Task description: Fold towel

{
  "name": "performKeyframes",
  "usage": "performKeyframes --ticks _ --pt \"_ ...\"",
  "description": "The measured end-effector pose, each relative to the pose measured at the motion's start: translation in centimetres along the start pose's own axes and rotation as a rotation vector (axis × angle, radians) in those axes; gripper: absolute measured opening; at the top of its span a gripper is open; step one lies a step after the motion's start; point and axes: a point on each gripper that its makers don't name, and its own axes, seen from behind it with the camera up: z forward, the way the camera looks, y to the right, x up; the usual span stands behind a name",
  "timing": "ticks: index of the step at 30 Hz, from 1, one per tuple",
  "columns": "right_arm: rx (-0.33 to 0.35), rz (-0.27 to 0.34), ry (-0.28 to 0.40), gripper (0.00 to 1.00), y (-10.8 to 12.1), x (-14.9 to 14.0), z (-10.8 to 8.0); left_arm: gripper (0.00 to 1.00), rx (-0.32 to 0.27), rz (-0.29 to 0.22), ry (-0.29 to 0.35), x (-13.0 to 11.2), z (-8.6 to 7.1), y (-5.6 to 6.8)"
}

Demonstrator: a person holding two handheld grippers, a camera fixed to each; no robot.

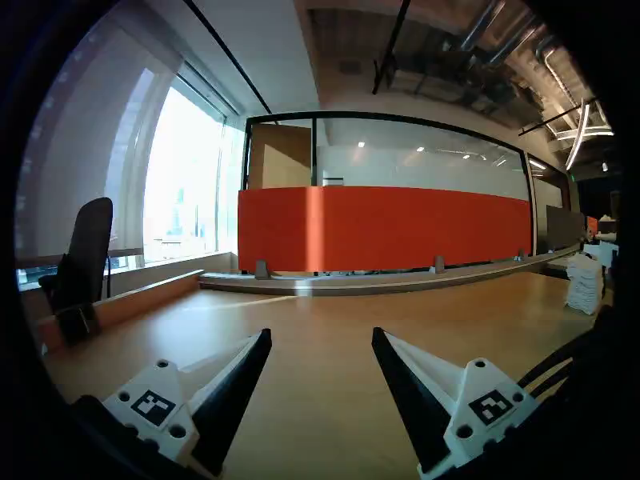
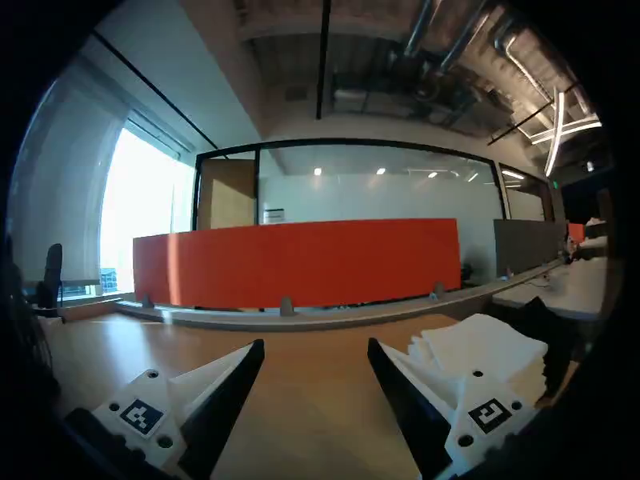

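A stack of folded white towels (image 2: 488,352) sits on the wooden table (image 2: 312,384), just right of and beyond my right gripper (image 2: 316,346), which stands open with nothing between its fingers. The same white stack (image 1: 586,284) appears far right in the left gripper view, near the table's far edge. My left gripper (image 1: 322,334) hangs low over the bare wooden table (image 1: 336,320), open and holding nothing.
An orange divider panel (image 1: 384,228) runs along the table's far edge on a grey rail. A black chair (image 1: 80,264) stands at the left by bright windows. Other desks (image 2: 572,284) and a grey panel lie to the right.
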Motion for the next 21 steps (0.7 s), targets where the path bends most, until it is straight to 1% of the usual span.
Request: performKeyframes --ticks 8,17,21 --pt "-0.002 -0.019 -0.017 1.0 -0.2 -2.0 0.1 0.93 0.0 0.0 0.0 0.0 0.0 0.0" --pt "-0.013 -0.022 -0.021 1.0 0.1 -3.0 0.2 0.93 0.0 0.0 0.0 0.0 0.0 0.0" --pt "-0.013 -0.033 -0.023 1.0 0.0 -3.2 0.1 0.93 0.0 0.0 0.0 0.0 0.0 0.0"
